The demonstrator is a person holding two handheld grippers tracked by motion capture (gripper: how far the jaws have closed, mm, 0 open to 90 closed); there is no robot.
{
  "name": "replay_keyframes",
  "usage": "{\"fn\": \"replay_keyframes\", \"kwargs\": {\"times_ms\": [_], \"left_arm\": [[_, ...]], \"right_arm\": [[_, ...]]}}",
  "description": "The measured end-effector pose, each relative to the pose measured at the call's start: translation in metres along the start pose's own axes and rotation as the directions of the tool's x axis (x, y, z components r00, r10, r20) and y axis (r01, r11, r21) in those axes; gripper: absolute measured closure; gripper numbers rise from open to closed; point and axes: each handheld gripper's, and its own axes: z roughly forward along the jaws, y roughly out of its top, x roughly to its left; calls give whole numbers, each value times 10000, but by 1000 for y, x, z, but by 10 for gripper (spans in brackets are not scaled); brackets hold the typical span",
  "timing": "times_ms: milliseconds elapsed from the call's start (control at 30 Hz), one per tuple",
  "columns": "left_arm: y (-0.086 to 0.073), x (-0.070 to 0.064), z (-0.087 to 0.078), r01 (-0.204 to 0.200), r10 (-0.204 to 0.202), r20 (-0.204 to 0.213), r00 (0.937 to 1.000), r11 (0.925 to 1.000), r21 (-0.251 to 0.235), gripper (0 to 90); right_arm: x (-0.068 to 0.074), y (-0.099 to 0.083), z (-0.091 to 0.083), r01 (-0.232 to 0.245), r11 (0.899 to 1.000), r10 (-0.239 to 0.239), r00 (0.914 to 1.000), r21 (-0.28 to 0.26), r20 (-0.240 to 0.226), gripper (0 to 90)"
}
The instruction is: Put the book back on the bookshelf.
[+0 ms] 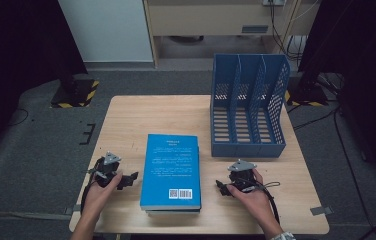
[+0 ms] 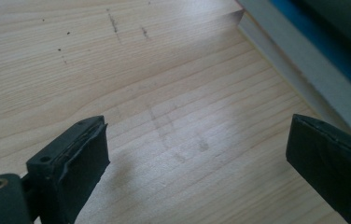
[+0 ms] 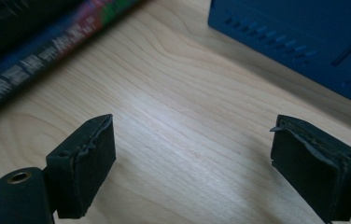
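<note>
Now both grippers rest low at the near edge of the table (image 1: 126,115), one on each side of a stack of books (image 1: 171,172). The left gripper (image 1: 128,179) sits just left of the stack, its jaws spread wide and holding nothing; in the left gripper view they frame bare wood, with the stack's pale page edges (image 2: 299,60) running along the right. The right gripper (image 1: 221,187) sits near the stack's right side, jaws likewise wide apart and empty; the right gripper view shows a dark book spine (image 3: 47,51) at upper left and the blue file rack (image 3: 304,42) at upper right. The stack lies flat near the table's middle, a blue cover on top. The rack (image 1: 248,107) stands at the far right, apart from the books.
</note>
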Motion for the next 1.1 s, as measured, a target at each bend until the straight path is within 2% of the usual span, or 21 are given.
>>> {"fn": "replay_keyframes", "kwargs": {"times_ms": [233, 300, 333, 367, 400, 500, 533, 567, 600, 700, 833, 867, 900, 967, 1000, 1067, 1100], "left_arm": [[5, -2, -7, 17, -10, 248, 9997, 9996, -271, 51], [11, -2, -14, 29, -14, 278, 9996, 9985, -552, 51], [16, -2, -21, -54, 76, 310, 9995, 9974, -712, 51], [16, -2, -21, -54, 76, 310, 9995, 9974, -712, 50], [21, -1, -28, -269, 294, 324, 9990, 9969, -740, 49], [26, 2, -35, -265, 298, 436, 9986, 9968, -757, 45], [30, 4, -38, -152, 195, 538, 9984, 9968, -785, 43], [33, 5, -41, -92, 141, 580, 9982, 9965, -829, 43], [37, 6, -44, -151, 200, 625, 9978, 9969, -778, 43], [45, 5, -50, -379, 422, 562, 9975, 9964, -755, 43], [52, 0, -56, -268, 358, 980, 9945, 9954, -917, 42], [53, -3, -55, -329, 419, 1034, 9938, 9957, -869, 42], [54, -6, -54, -421, 509, 1068, 9930, 9956, -837, 43], [55, -15, -50, -578, 667, 1378, 9882, 9960, -678, 42], [56, -21, -48, -802, 887, 1572, 9836, 9950, -592, 41], [56, -25, -46, -937, 1017, 1601, 9818, 9940, -565, 41], [56, -29, -44, -1020, 1097, 1730, 9788, 9934, -526, 41]], "right_arm": [[3, 7, -16, -303, 9994, 299, 9992, -147, -256, 136], [6, 15, -22, -308, 9995, 304, 9986, -81, -431, 122], [9, 25, -30, -202, 9996, 192, 9986, -210, -492, 121], [9, 25, -30, -202, 9996, 192, 9986, -210, -492, 121], [12, 35, -39, -68, 9994, 47, 9982, -342, -603, 111], [15, 44, -46, -7, 9993, -23, 9964, -363, -844, 102], [18, 53, -49, 234, 9992, -263, 9953, -314, -937, 92], [18, 53, -49, 234, 9992, -263, 9953, -314, -937, 92], [21, 64, -52, 394, 9986, -430, 9933, -355, -1071, 84], [23, 71, -53, 415, 9984, -458, 9917, -382, -1203, 74], [31, 85, -54, 702, 9968, -749, 9882, -394, -1336, 66], [34, 88, -53, 731, 9968, -772, 9864, -336, -1454, 64], [41, 92, -48, 961, 9951, -987, 9829, -241, -1552, 60], [44, 94, -44, 1040, 9944, -1059, 9806, -203, -1647, 58], [50, 97, -37, 1110, 9937, -1116, 9740, -140, -1971, 50], [52, 98, -35, 1133, 9935, -1136, 9723, -133, -2043, 48], [54, 99, -31, 1156, 9933, -1147, 9711, -80, -2093, 49]]}}
